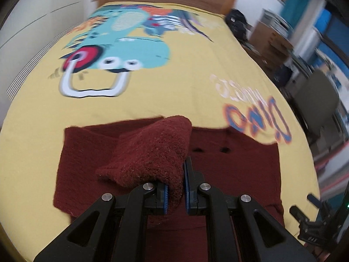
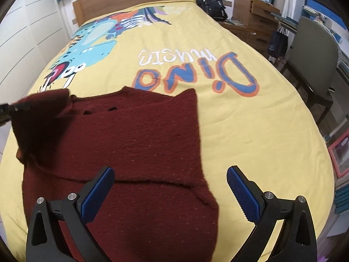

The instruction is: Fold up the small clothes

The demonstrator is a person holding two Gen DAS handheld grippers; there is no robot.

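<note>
The left gripper (image 1: 175,187) has its blue pads (image 1: 164,198) drawn narrow and clamped on a bunched fold of the dark red sweater (image 1: 150,150). The pinched cloth rises in a thick fuzzy lump above the jaws and hangs clear of the rest of the garment, which lies flat beneath. In the right wrist view this same lifted part shows at the far left edge as a dark, blurred flap, with the tip of the left gripper (image 2: 8,109) just touching it.

The sweater (image 2: 135,144) lies spread on the yellow bedspread (image 2: 250,131), at the near end of the bed, its far edge reaching the orange-and-blue "Dino" lettering (image 2: 196,76). Two small dark openings show near its far edge.

The right gripper (image 2: 170,194) hovers over the sweater's near right part with its fingers (image 2: 242,192) spread wide and nothing between them. Its left pad sits over the red cloth, its right pad over bare bedspread.
</note>
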